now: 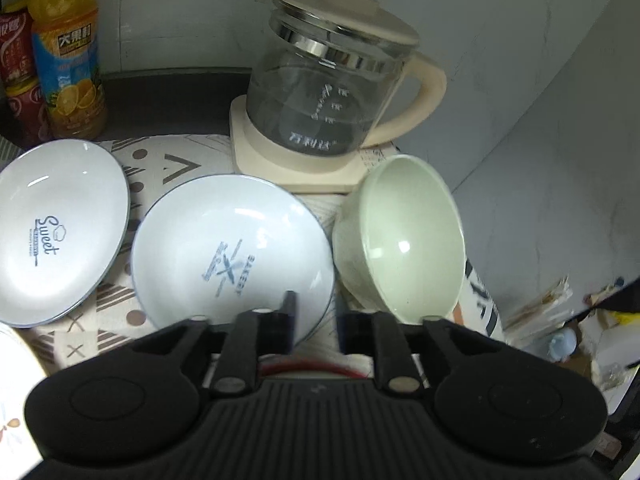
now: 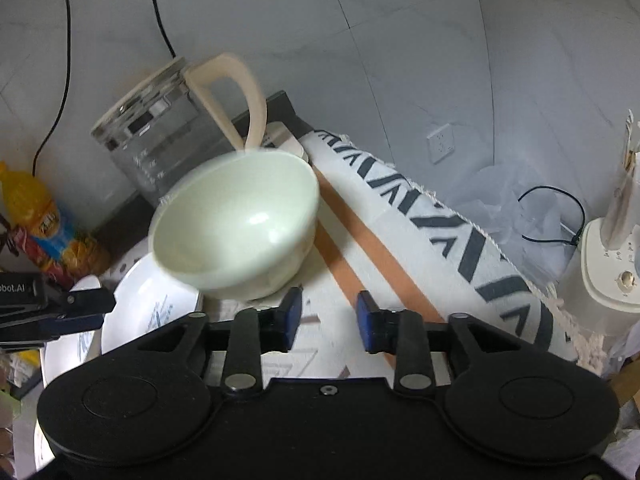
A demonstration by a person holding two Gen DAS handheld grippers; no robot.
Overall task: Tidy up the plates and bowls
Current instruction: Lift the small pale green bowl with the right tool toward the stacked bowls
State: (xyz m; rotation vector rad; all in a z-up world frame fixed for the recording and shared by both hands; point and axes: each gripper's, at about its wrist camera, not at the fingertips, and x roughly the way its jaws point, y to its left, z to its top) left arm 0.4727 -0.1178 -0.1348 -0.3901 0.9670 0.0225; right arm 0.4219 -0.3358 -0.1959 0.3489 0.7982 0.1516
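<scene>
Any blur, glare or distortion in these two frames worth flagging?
Left wrist view: mostly sharp; window glare on the green bowl and the Bakery plate; fisheye bends the walls. Right wrist view: the green bowl and kettle are motion-smeared, while the right gripper is crisp.

Home kitchen corner, glass kettle [image 1: 324,92] on its base, juice bottle [image 1: 68,52], patterned tablecloth [image 2: 440,216], tiled wall

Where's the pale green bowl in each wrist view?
Left wrist: pale green bowl right of centre, beside the BAKERY plate, in front of the glass kettle.
Right wrist: bowl left of centre, just ahead of the tool.
Shared landmark: the kettle, directly behind the bowl in both.
</scene>
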